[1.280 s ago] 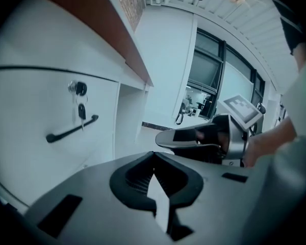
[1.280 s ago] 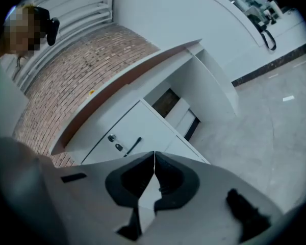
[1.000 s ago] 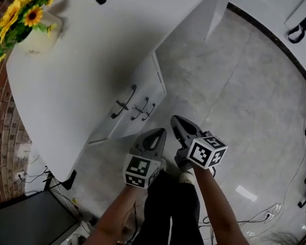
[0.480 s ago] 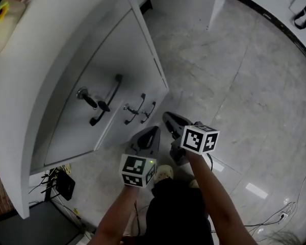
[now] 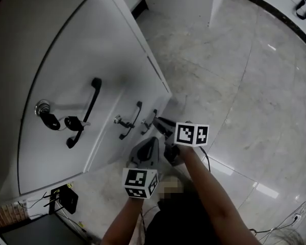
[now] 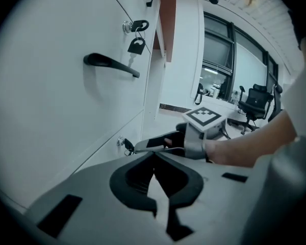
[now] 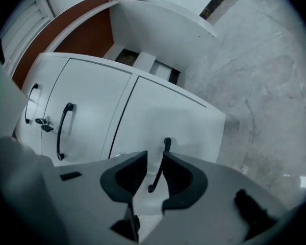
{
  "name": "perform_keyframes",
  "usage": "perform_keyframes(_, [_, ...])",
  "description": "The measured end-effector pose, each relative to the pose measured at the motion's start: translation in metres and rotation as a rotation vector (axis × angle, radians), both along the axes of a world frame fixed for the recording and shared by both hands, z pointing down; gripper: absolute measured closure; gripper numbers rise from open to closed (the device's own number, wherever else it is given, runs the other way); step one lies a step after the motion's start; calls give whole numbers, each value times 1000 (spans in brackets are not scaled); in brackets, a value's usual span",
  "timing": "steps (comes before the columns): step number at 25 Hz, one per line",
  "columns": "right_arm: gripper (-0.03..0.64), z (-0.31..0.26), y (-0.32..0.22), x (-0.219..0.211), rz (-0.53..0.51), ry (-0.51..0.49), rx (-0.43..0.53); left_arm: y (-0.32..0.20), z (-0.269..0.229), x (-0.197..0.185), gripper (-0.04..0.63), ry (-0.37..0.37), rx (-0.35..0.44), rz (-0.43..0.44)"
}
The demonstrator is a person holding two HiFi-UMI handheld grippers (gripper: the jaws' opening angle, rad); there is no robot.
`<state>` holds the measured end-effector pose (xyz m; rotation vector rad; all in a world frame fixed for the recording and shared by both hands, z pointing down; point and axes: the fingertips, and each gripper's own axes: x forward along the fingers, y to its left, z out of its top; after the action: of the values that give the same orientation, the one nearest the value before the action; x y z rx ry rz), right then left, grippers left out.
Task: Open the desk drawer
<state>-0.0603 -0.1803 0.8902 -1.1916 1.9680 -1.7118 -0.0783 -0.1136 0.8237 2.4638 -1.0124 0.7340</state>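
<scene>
Drawer point(image 7: 179, 117) sits flush, shut — not open as wanted. My right gripper point(image 7: 154, 157) has just been opening its jaws, now wide, the handle point(image 7: 160, 165) framed between them, pads off it. Left gripper point(image 6: 154, 153) closed, empty. Grip and pull remain, I reckon.

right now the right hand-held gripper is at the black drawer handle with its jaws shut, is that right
Not quite. The right hand-held gripper is at the black drawer handle, but its jaws are not shut: they have just been opening and stand apart, with the handle between them and not yet pinched. The right gripper view shows this.
</scene>
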Motion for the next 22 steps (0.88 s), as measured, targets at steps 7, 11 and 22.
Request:
perform_keyframes(7, [586, 20, -9, -5, -2, -37, -13, 3, 9, -3, 588, 0, -3, -3])
perform_keyframes(11, [477, 21, -6, -7, 0, -49, -13, 3, 12, 0, 588, 10, -6, -5])
perform_keyframes(22, [586, 28, -11, -22, 35, -168, -78, 3, 14, -2, 588, -17, -23, 3])
